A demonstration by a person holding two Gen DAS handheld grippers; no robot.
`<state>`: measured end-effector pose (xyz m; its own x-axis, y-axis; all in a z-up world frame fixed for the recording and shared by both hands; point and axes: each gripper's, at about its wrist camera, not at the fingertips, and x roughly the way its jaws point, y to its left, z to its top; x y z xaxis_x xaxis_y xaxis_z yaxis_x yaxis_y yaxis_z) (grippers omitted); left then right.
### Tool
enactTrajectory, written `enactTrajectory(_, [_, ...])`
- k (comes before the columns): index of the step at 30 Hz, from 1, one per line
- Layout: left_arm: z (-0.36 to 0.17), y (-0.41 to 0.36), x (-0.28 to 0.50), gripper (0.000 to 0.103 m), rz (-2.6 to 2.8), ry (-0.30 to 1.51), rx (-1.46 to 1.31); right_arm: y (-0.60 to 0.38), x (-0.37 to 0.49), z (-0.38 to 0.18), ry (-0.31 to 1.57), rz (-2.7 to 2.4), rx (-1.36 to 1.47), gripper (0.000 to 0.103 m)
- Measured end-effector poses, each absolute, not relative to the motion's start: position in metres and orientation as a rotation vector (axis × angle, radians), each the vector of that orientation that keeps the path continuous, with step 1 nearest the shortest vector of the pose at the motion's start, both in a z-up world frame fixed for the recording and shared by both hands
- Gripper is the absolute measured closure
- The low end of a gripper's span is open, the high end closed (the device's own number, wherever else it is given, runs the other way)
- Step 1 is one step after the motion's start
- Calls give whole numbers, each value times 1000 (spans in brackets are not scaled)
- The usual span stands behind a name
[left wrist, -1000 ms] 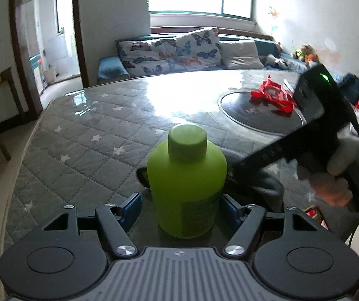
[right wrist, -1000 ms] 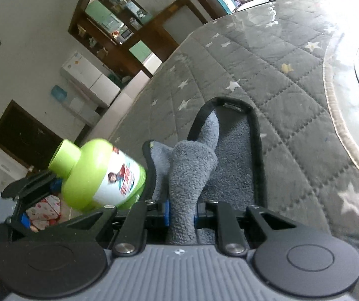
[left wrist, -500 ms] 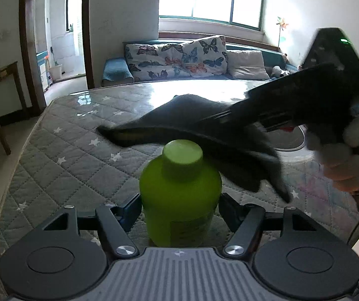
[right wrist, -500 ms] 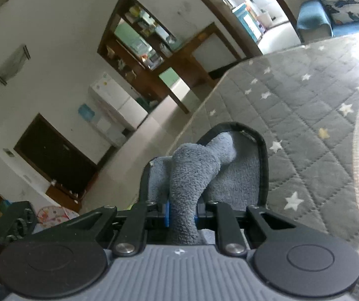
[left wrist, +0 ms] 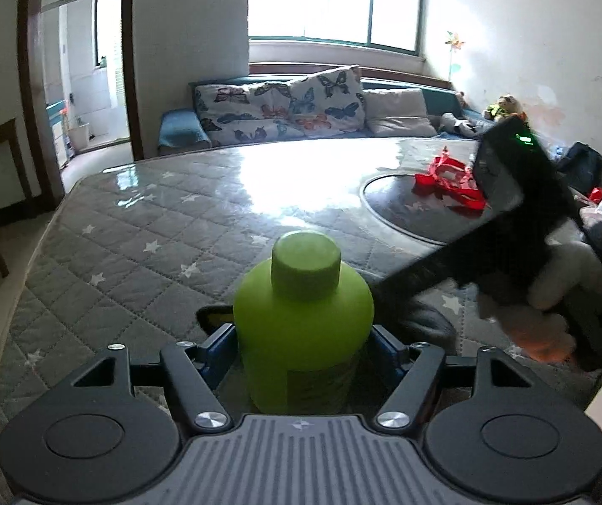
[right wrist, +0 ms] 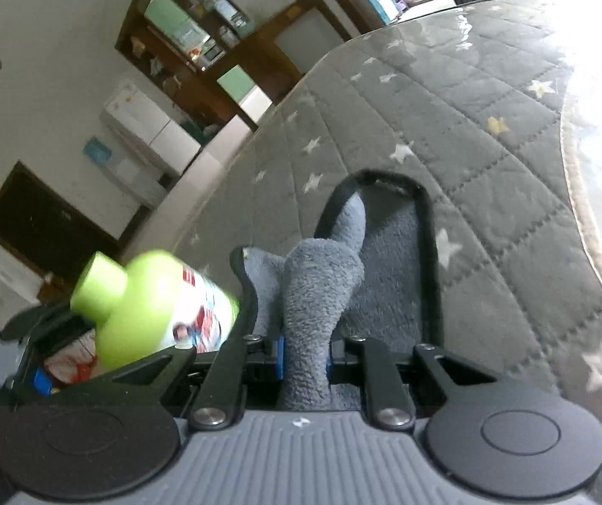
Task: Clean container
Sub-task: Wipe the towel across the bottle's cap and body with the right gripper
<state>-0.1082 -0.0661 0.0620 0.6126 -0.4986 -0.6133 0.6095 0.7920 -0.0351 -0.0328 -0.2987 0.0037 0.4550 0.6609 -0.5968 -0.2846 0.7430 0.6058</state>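
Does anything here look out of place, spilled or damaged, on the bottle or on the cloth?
Nothing stands out. The green bottle is capped and held between the fingers of the left gripper, with no spill visible. The grey cloth is bunched in the right gripper, beside the bottle. The red item farther back is too unclear to judge.

bottle label (right wrist: 200, 315) blurred, no legible text

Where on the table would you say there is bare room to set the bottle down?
The quilted stretch left of the bottle, out to the table edge, is bare. The right is crowded: cloth, right hand-held gripper, red item on the turntable.
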Motion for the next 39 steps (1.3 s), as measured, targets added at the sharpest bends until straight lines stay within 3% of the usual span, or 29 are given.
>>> enactTrajectory(14, [50, -79, -101, 32, -658, 613, 134, -338, -71, 14, 888, 524, 514, 87])
enactTrajectory(21, [49, -113, -88, 32, -755, 589, 161, -372, -92, 47, 718, 490, 582, 87])
enactTrajectory(27, [45, -130, -80, 32, -784, 580, 157, -364, -109, 94, 568, 530, 469, 87])
enactTrajectory(34, [43, -129, -81, 32, -783, 578, 160, -300, -101, 105, 550, 526, 153, 87])
enactTrajectory(39, [41, -129, -78, 32, -781, 575, 153, -295, -86, 107, 553, 485, 161, 87])
